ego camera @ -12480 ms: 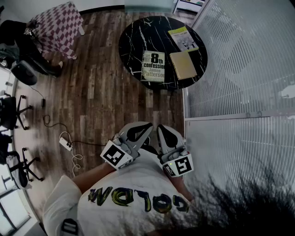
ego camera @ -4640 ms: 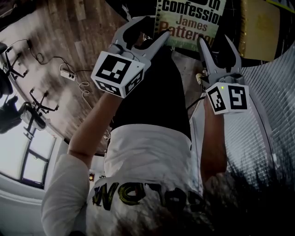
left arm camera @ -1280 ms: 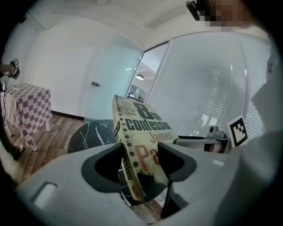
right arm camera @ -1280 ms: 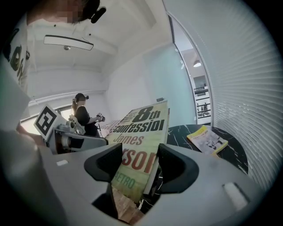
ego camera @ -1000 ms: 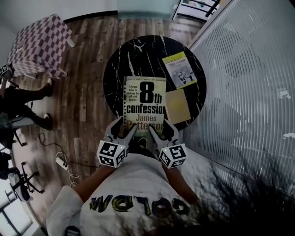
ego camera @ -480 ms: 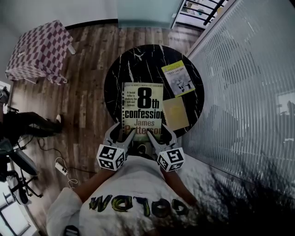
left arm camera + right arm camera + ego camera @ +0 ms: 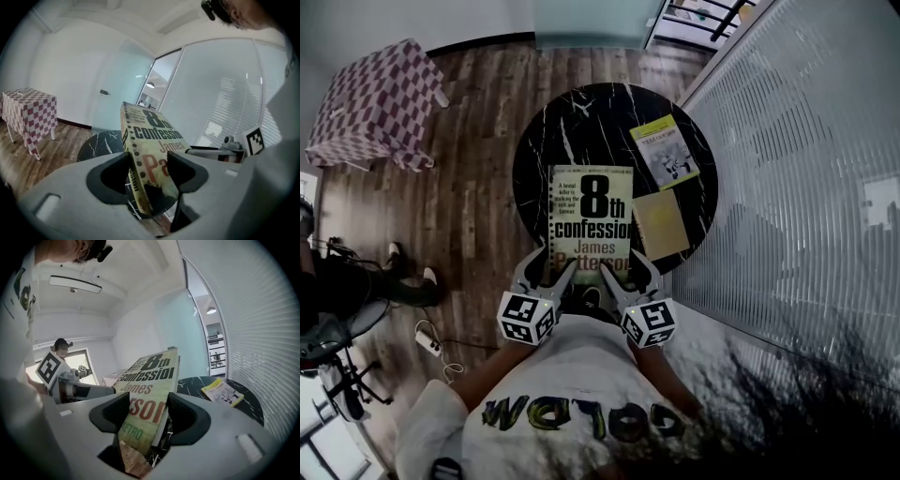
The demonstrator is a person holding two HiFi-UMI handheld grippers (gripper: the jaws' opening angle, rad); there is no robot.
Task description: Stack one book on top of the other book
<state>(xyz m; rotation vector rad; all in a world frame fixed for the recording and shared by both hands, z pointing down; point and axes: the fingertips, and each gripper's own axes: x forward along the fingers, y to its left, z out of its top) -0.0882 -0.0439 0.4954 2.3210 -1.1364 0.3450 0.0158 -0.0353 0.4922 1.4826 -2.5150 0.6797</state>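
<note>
A large paperback book (image 7: 592, 211), titled "8th confession", is held in the air by both tongs. The left tongs (image 7: 555, 267) are closed on its near left corner, by the dotted spine edge. In the left gripper view the book (image 7: 150, 154) is seen clamped between the two jaws. The right tongs (image 7: 621, 265) are closed on the near right corner. In the right gripper view the book (image 7: 147, 380) is seen filling the gap between the jaws. The cover is turned upward and the book is sloped up and away from the tongs.

Below it a round black marble bench (image 7: 581, 122) is seen, and the book's near edge is carried out past the bench's near rim. A yellow book (image 7: 659, 223) is laid flat on the bench, just to the right of the held book and near the rim. A thin yellow booklet (image 7: 667, 153) with a picture on its cover is laid farther back on the right side, apart from the yellow book. It is also seen in the right gripper view (image 7: 222, 392).

A wooden floor (image 7: 478, 206) is spread around the bench. A checked cloth (image 7: 370, 103) is seen at the far left, well apart from the bench.
</note>
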